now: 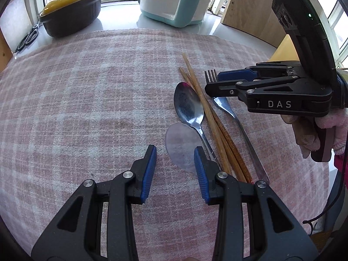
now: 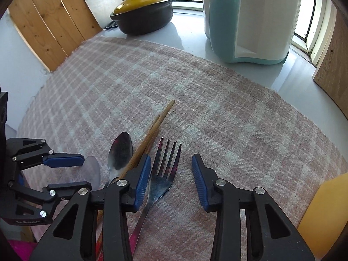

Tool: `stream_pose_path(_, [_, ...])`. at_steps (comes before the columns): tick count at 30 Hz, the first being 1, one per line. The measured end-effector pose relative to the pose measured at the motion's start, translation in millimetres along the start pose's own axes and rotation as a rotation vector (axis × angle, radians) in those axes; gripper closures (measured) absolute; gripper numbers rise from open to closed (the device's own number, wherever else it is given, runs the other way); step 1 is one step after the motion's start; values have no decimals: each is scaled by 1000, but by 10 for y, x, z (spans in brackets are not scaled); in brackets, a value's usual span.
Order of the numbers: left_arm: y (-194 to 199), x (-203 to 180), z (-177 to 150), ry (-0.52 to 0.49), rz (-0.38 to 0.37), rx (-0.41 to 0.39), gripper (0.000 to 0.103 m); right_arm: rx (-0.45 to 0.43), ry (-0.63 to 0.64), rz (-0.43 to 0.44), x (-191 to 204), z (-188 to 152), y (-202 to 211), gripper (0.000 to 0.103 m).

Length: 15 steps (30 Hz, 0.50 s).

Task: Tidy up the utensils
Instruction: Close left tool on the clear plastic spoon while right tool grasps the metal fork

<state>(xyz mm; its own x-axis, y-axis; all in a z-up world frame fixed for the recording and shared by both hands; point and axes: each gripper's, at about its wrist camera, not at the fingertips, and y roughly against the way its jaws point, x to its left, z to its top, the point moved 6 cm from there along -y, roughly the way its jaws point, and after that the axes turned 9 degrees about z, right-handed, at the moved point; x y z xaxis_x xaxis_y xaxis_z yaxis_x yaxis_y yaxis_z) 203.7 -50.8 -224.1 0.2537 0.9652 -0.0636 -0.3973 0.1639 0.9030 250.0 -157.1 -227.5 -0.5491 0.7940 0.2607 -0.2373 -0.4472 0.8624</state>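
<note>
On the pink plaid cloth (image 1: 87, 100) lie a clear plastic spoon (image 1: 181, 145), a metal spoon (image 1: 188, 105), a pair of wooden chopsticks (image 1: 208, 117) and a metal fork (image 1: 241, 128), side by side. My left gripper (image 1: 175, 156) is open and empty, its right finger over the plastic spoon. My right gripper (image 2: 170, 167) is open and empty, hovering over the fork (image 2: 162, 180), whose tines lie between the fingers. The metal spoon (image 2: 120, 152), chopsticks (image 2: 152, 132) and plastic spoon (image 2: 93, 169) lie left of it. The left gripper (image 2: 65, 171) shows at the left edge.
A black pot with a yellow lid (image 1: 71, 8) and scissors (image 1: 28, 38) stand at the back left. A teal and white appliance (image 2: 250, 19) stands at the back. Wooden boards (image 2: 50, 24) flank the counter. A yellow object (image 2: 322, 215) lies at the right edge.
</note>
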Motion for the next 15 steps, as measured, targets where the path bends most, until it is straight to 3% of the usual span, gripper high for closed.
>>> stream_pose_path(4, [2, -6, 0, -6, 9, -6, 67, -1, 5, 4, 33, 8, -14, 80])
stream_pose_path(9, [3, -7, 4, -9, 12, -6, 67, -3, 15, -18, 75, 22, 0, 84])
stream_pose_path(11, [2, -6, 7, -7, 13, -5, 67, -12, 12, -16, 90, 42, 43, 94])
stream_pose_path(15, [3, -13, 2, -10, 21, -11, 67, 6, 44, -34, 156, 61, 43, 98])
